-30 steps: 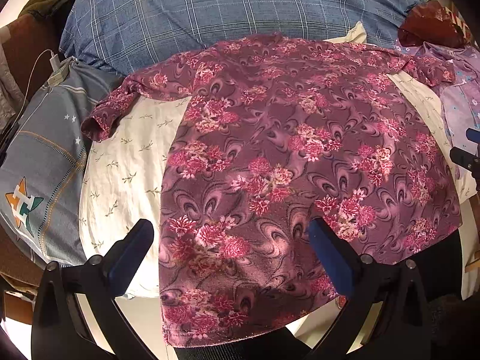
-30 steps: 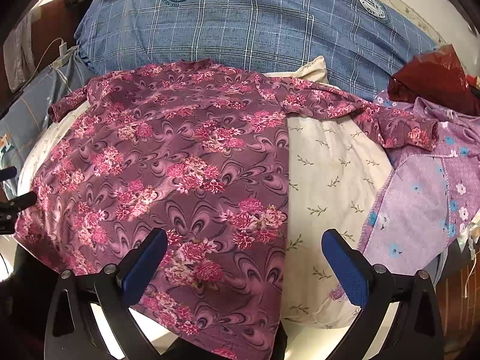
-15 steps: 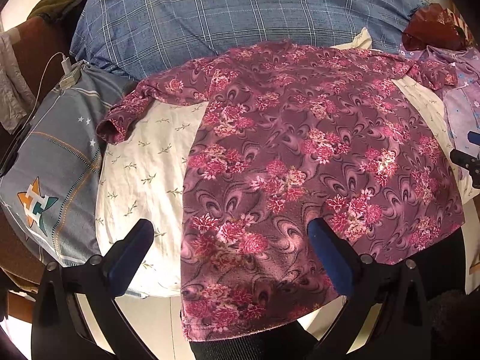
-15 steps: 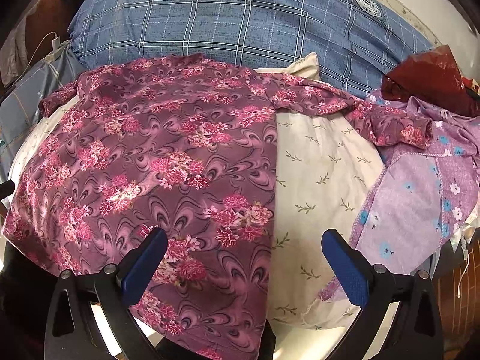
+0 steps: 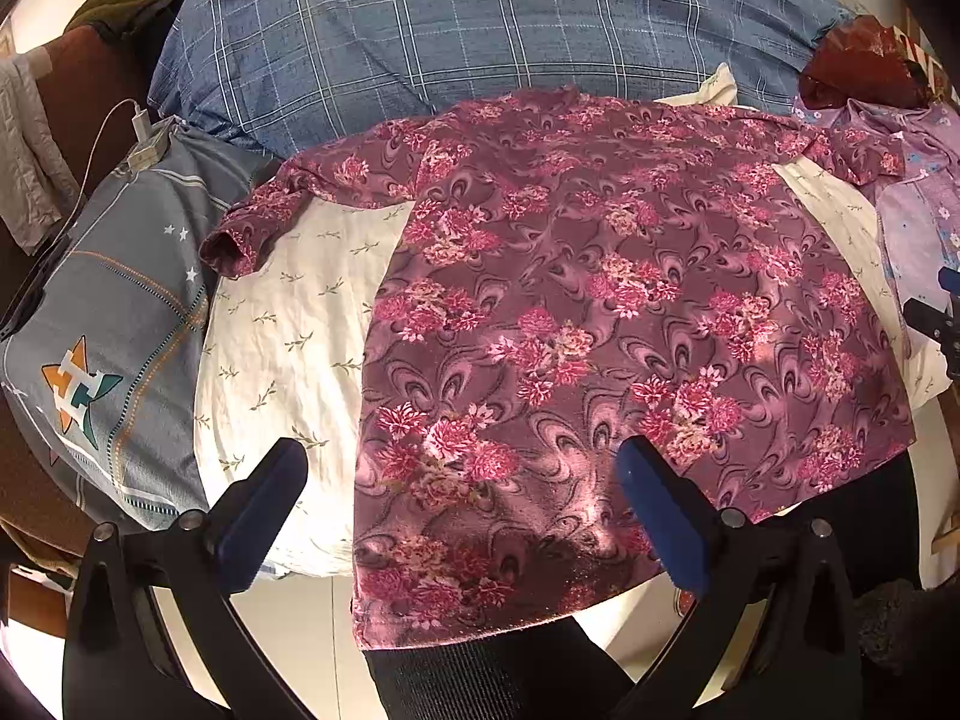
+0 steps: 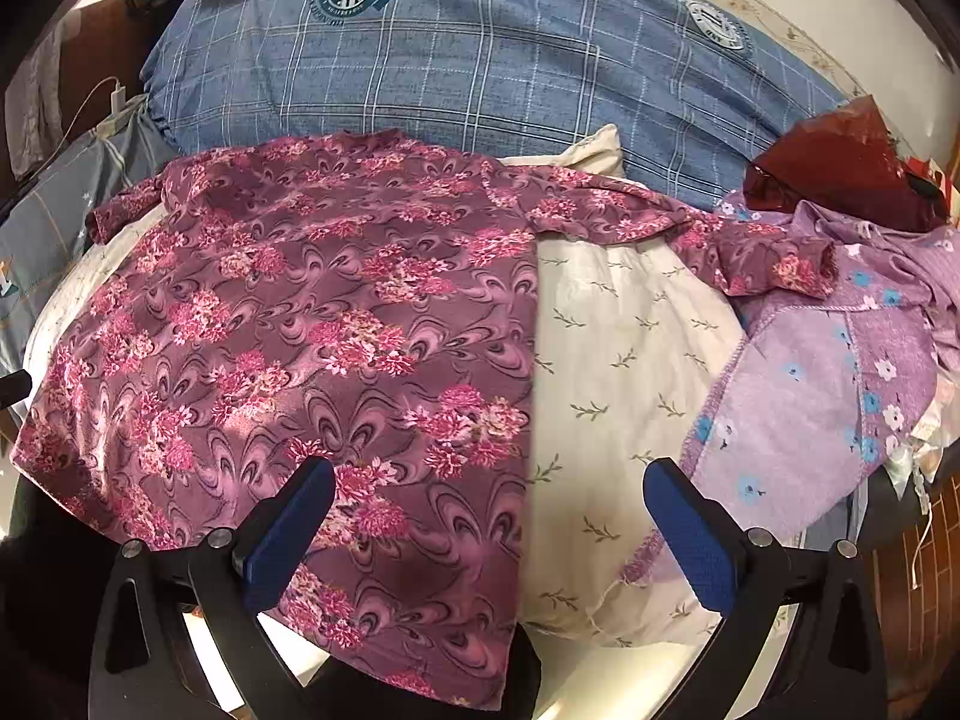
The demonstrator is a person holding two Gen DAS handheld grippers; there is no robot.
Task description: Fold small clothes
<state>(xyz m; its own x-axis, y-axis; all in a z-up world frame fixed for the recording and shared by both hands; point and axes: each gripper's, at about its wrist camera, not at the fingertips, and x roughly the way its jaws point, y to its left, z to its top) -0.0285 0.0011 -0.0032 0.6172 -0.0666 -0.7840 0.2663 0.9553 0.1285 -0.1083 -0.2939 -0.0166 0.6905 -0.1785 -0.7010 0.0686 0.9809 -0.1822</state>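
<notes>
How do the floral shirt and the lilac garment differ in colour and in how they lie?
The floral shirt is dark maroon with pink flower clusters; the lilac garment is pale purple with small blue and white flowers. The shirt lies spread flat with both sleeves out across the cream pillow; the lilac garment lies rumpled at the right edge. One shirt sleeve rests on the lilac garment. Both are untouched: the left gripper and right gripper are open and hold nothing.

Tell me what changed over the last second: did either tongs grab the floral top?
No grab. Both tongs, left and right, stayed open and empty. The left view slid leftward, so the maroon floral top sits further right in frame; the right view drifted slightly rightward. The top stays spread flat on the cream pillow, sleeves out.
</notes>
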